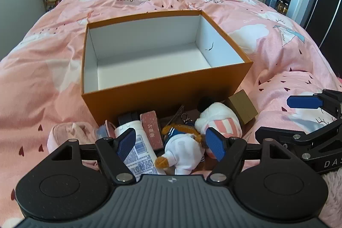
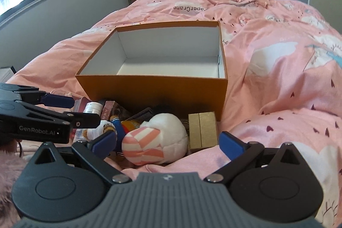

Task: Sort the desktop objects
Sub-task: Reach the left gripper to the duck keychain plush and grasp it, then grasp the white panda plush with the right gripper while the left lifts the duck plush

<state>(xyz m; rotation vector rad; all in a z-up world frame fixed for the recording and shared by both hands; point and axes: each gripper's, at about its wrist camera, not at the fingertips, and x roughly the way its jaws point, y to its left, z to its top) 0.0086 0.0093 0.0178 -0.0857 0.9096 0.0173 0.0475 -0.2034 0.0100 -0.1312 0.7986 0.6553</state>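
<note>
The open orange cardboard box (image 1: 162, 87) with white lining holds nothing — toys and bottles lie before it — while left gripper (image 1: 171, 143) and right gripper (image 2: 168, 142) hover, jaws spread.

A: Item: white bottle (image 1: 136, 149)?
B: Base hidden behind left gripper (image 1: 171, 143); label print too small to read.
A: Item: orange box (image 2: 149, 91)?
B: Near floor hidden by front wall.
A: Keyring (image 1: 185, 117)?
B: Mostly buried, unidentifiable.
</note>
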